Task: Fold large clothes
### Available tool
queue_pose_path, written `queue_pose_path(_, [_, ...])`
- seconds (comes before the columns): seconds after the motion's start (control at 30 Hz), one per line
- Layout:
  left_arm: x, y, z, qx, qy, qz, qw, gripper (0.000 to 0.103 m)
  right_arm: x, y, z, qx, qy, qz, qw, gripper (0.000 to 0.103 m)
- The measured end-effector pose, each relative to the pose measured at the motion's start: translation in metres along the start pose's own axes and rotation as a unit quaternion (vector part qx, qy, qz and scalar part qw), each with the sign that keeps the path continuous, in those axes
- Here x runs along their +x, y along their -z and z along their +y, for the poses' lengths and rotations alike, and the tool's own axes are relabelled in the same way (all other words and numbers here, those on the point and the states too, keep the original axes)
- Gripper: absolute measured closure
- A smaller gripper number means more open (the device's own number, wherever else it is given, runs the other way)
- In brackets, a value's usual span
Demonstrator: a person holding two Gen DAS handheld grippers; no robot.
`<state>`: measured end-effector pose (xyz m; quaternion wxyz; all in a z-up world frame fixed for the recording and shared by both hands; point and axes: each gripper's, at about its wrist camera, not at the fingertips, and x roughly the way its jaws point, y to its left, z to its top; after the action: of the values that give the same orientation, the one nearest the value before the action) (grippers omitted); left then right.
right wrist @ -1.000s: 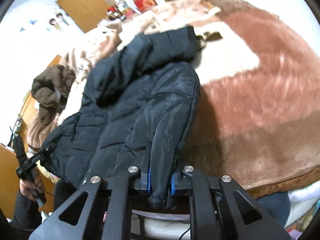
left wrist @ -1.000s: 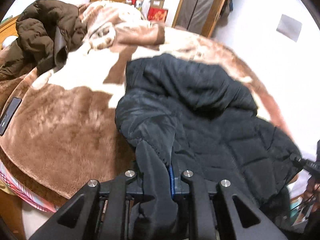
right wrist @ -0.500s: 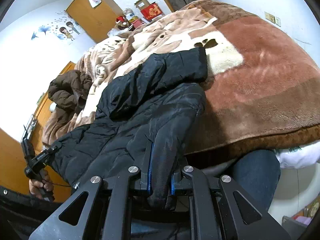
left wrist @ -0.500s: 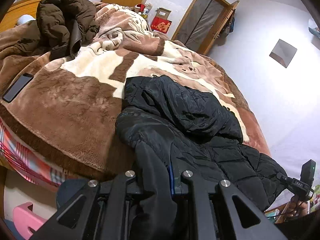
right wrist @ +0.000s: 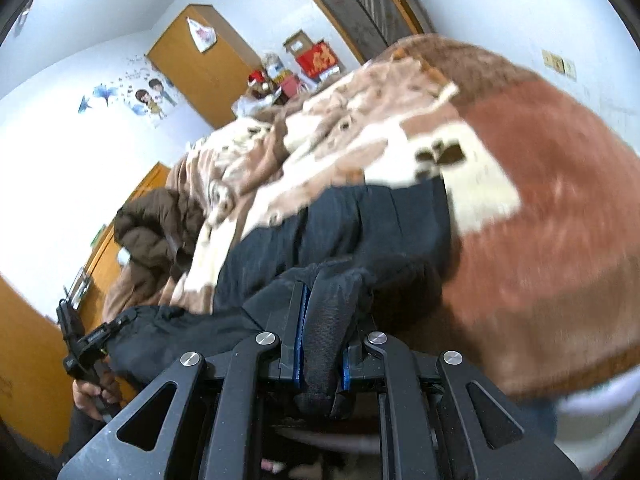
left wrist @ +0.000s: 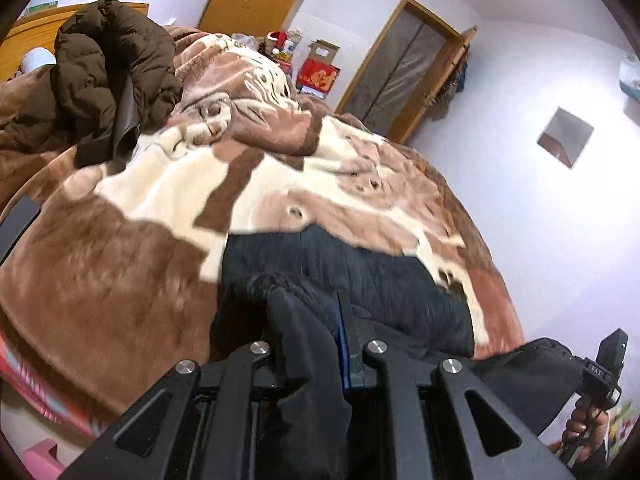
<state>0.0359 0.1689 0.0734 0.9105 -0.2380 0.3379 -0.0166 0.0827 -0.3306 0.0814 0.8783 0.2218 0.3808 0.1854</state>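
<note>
Jacket (left wrist: 384,280) held up over bed by both grippers.
L gripper (left wrist: 316,344) & R gripper (right wrist: 322,344) each clamped on black fabric; rest lay on brown blanket (left wrist: 120,280). Red box (right wrist: 318,60) print unreadable; R handle read "UAS"-ish, blurry.

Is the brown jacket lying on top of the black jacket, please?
No, the brown jacket lies apart from the black jacket, with blanket between.

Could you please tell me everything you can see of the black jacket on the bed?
The black jacket is a quilted, puffy coat with a matte, nylon-looking shell. Part of it lies spread on the brown and cream plush blanket; the near edge is lifted. The left gripper and right gripper are each shut on a bunched fold of its fabric. The picture is blurred, so its stitching stays unclear.
</note>
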Motion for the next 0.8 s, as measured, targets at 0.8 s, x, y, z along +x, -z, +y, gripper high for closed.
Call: queue_pose_path(0.8, [0.272, -0.062, 0.024, -0.012, -0.110, 0.121, 0.9864, 0.078, 0.257, -0.095, -0.088, 0.075, 0.101, 0.138, 0.982, 0.083])
